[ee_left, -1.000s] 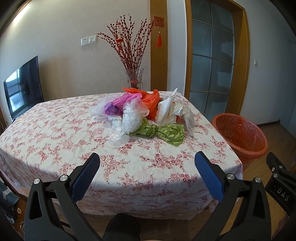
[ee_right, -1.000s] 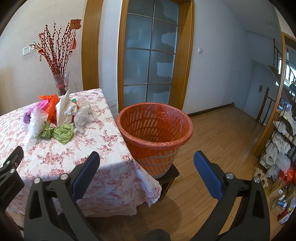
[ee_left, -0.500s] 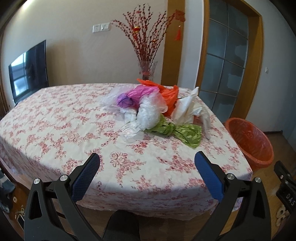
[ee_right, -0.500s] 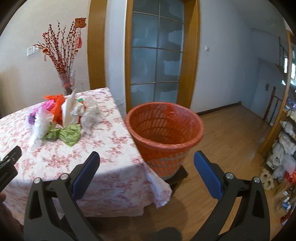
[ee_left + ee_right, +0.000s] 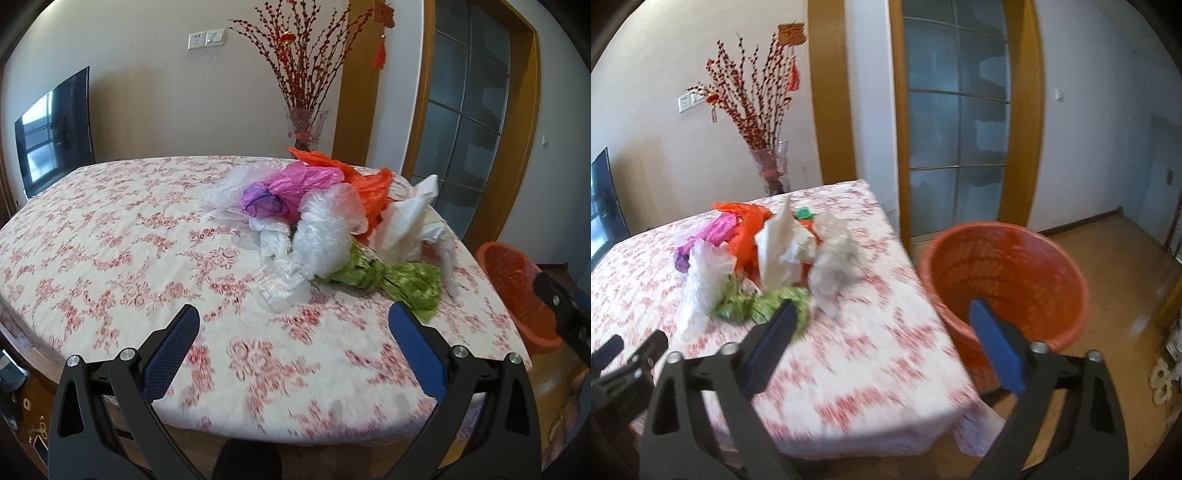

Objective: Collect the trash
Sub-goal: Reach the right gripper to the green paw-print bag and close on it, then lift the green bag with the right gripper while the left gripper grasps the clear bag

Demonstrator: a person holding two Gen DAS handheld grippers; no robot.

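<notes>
A heap of crumpled plastic bags and wrappers [image 5: 325, 221] lies on the table with the floral cloth [image 5: 110, 258]: pink, purple, orange, clear, white and a green wrapper [image 5: 399, 280]. The heap also shows in the right wrist view [image 5: 764, 258]. An orange waste basket [image 5: 1004, 277] stands beside the table's right edge; it also shows in the left wrist view [image 5: 517, 288]. My left gripper [image 5: 293, 325] is open and empty above the table's near edge. My right gripper [image 5: 882, 317] is open and empty, between the table edge and the basket.
A glass vase with red branches [image 5: 306, 122] stands at the table's far edge. A TV [image 5: 55, 129] hangs at the left wall. A glass door with wooden frame [image 5: 956, 129] is behind the basket. Wooden floor [image 5: 1126, 258] extends to the right.
Both grippers have moved forward and up toward the table; the trash heap looks larger. The right wrist view has swung left, so the table fills more of it. Both stay open.
</notes>
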